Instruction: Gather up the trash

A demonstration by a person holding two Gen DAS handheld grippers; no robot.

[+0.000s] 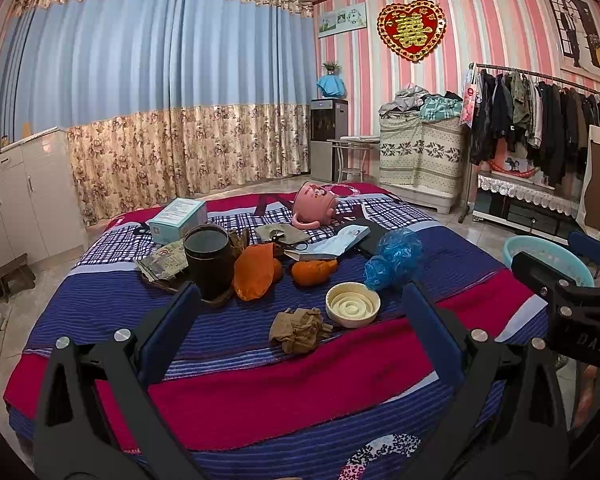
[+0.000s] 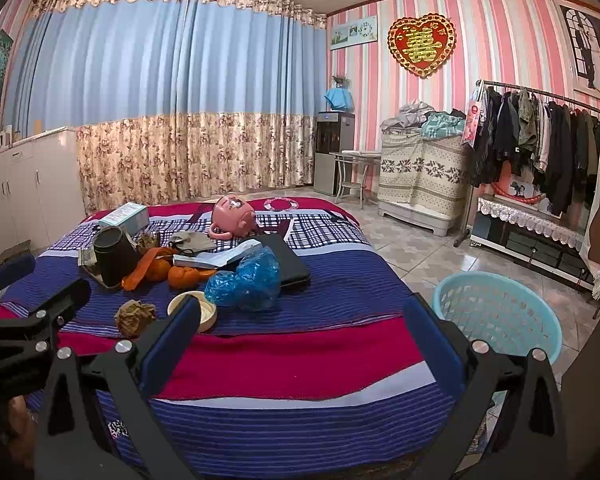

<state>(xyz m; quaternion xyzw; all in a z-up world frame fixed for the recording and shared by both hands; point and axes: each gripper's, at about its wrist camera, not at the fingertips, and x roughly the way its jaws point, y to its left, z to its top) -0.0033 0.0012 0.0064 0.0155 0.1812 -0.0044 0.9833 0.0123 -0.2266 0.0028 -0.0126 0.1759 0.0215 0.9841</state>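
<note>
Two black hand-held grippers with blue finger pads hover over the near edge of a bed; the left gripper [image 1: 296,320] and the right gripper [image 2: 300,334] both have their jaws spread wide and hold nothing. Each shows at the edge of the other's view, side by side and apart. Beyond them stretches the bed's blanket [image 1: 260,392], striped in crimson, blue and white. On it, just ahead of the left gripper and between its fingers, lies one crumpled brown paper wad [image 1: 300,329], and touching its right side sits one round cream-coloured shallow dish with ridged rings inside [image 1: 353,304]. From the right wrist camera, the same wad [image 2: 135,316] lies ahead and to the left, outside the finger span. Behind the dish rests one crumpled blue plastic bag [image 1: 394,258]. Further back stand one tall black cylindrical container [image 1: 209,260], one orange peel-like sheet [image 1: 254,270] leaning against it, and two visible orange fruits [image 1: 312,270], one mostly hidden. Also there are one open booklet [image 1: 332,244], one pale blue carton [image 1: 178,218] and one pink mug tipped on its side [image 1: 314,204]. On the tiled floor to the right of the bed stands one light blue plastic basket with a perforated wall [image 2: 500,312], just beyond the right gripper's right finger.
</note>
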